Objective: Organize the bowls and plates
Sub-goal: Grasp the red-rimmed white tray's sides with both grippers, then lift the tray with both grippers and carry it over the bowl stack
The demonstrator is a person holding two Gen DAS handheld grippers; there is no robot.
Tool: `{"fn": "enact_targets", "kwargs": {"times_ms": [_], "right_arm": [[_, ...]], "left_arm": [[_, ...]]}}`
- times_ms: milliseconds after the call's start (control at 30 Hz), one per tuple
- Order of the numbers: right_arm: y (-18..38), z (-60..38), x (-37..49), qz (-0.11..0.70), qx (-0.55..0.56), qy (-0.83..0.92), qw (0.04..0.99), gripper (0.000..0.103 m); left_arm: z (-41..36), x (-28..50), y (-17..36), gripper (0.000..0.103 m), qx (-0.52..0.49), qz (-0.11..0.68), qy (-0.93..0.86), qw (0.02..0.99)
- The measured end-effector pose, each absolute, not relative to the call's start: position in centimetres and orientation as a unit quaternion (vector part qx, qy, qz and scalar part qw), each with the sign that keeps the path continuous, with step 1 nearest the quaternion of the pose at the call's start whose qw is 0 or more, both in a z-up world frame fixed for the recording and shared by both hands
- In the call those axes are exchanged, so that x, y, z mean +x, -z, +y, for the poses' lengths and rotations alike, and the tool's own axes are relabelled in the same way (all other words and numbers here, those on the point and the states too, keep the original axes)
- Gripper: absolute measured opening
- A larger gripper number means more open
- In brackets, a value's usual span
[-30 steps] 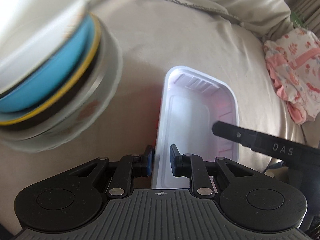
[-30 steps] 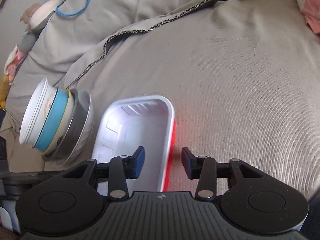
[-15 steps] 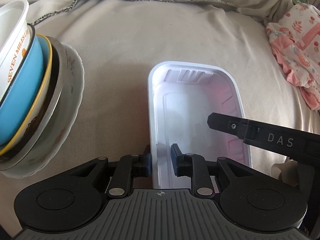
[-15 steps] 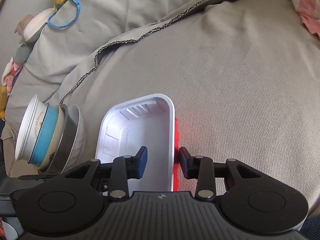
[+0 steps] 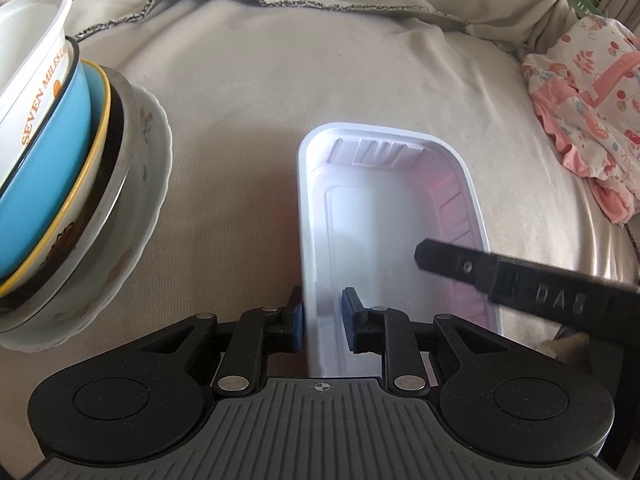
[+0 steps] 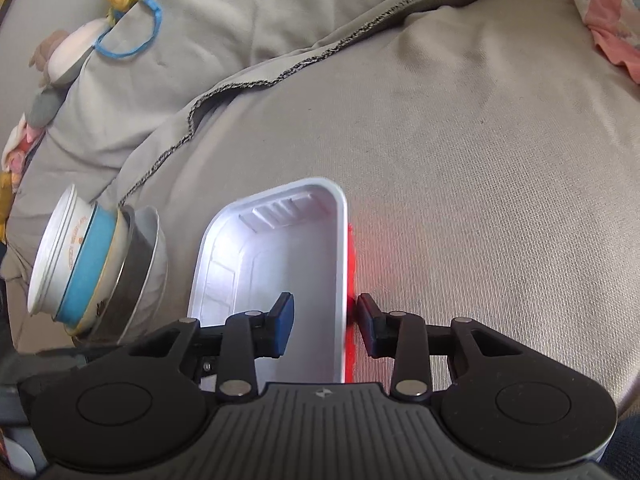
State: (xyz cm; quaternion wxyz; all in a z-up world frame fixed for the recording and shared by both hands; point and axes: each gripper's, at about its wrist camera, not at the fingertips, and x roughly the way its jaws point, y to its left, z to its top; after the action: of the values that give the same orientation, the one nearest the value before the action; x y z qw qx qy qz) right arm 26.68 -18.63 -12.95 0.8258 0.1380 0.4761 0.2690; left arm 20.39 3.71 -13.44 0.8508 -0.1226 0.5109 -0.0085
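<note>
We have a white rectangular tray (image 5: 400, 216) lying on a beige cloth-covered cushion (image 5: 248, 92), and both of our claws meet it at its near end. Our left claw (image 5: 322, 319) straddles the tray's left wall, one blue-padded finger outside and one inside; the outer pad sits against the rim, while the inner finger stands a little off the wall, so we cannot tell whether this claw is clenched on it. Our right claw (image 6: 325, 326) straddles the opposite long wall of the same tray (image 6: 280, 264): its outer finger touches the red outer side, its inner blue pad (image 6: 282, 322) stands clear of the wall, so this claw is released. In the left view the right claw's black finger reaches across the tray's interior from the right.

Just beside the tray, to its left, a stack of bowls (image 5: 68, 184) leans tilted: a white tub with orange lettering on top, a blue bowl with a yellow rim under it, then a metal bowl, all nested in a white flowered dish. The right view shows the same stack (image 6: 96, 268) apart from the tray. A pink patterned garment (image 5: 588, 120) lies well off to the right.
</note>
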Motion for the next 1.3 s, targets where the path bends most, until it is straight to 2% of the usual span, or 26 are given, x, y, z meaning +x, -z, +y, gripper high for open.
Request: {"fn": "enact_targets", "kwargs": {"times_ms": [267, 800, 867, 1067, 1300], "right_arm": [[13.2, -18.8, 24.7, 0.483, 0.142, -0.297, 0.811, 0.036], [12.4, -18.2, 22.3, 0.502, 0.106, -0.267, 0.816, 0.038], [12.2, -18.3, 22.1, 0.509, 0.111, -0.260, 0.813, 0.041], [12.9, -18.2, 22.1, 0.536, 0.125, -0.251, 0.796, 0.041], [12.4, -17.0, 21.5, 0.528, 0.096, -0.245, 0.807, 0.040]], "left_arm": [[4.6, 18.0, 13.3, 0.022, -0.137, 0.534, 0.018, 0.834], [6.8, 17.1, 14.2, 0.020, -0.211, 0.518, 0.017, 0.829], [7.0, 17.0, 14.3, 0.019, -0.214, 0.514, 0.021, 0.831], [6.7, 16.8, 14.4, 0.019, -0.203, 0.506, 0.030, 0.838], [6.7, 16.7, 14.1, 0.020, -0.215, 0.506, 0.033, 0.835]]}}
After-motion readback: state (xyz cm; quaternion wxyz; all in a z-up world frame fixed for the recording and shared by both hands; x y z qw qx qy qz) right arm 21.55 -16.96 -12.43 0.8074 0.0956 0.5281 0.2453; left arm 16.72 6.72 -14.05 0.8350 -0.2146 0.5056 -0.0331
